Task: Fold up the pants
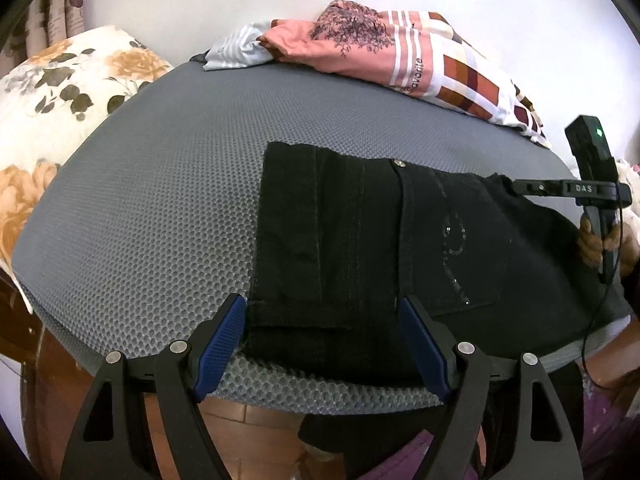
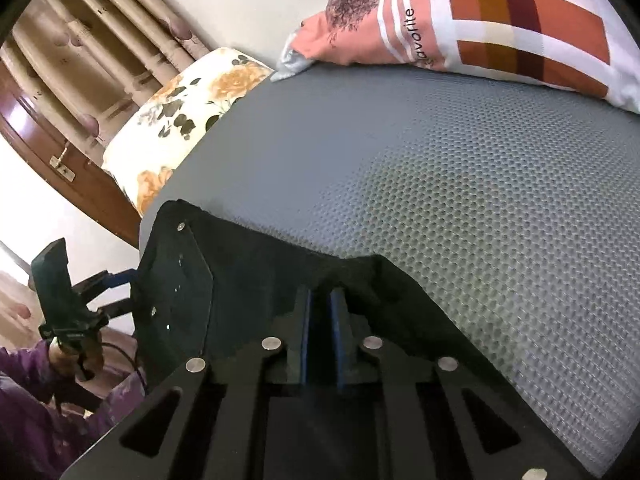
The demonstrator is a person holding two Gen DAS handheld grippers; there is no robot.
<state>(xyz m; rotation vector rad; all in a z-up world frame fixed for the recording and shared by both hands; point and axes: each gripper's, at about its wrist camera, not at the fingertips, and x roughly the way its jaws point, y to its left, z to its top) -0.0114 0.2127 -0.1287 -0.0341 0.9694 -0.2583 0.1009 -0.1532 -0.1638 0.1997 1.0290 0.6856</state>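
Black pants point(image 1: 360, 248) lie folded on the grey mesh mat point(image 1: 168, 208), near its front edge. My left gripper point(image 1: 322, 340) is open, its blue pads either side of the pants' near left hem, not closed on it. In the right wrist view my right gripper point(image 2: 322, 320) is shut on a raised edge of the black pants point(image 2: 256, 280), lifting the cloth a little off the mat point(image 2: 460, 160). The right gripper also shows in the left wrist view point(image 1: 516, 186) at the pants' far right corner. The left gripper shows at the left of the right wrist view point(image 2: 116, 280).
A pile of pink and checked clothes point(image 1: 400, 52) lies at the back of the mat. A floral pillow point(image 1: 60, 92) sits at the left. A white wall is behind. The mat's front edge drops to a brown floor point(image 1: 256, 416).
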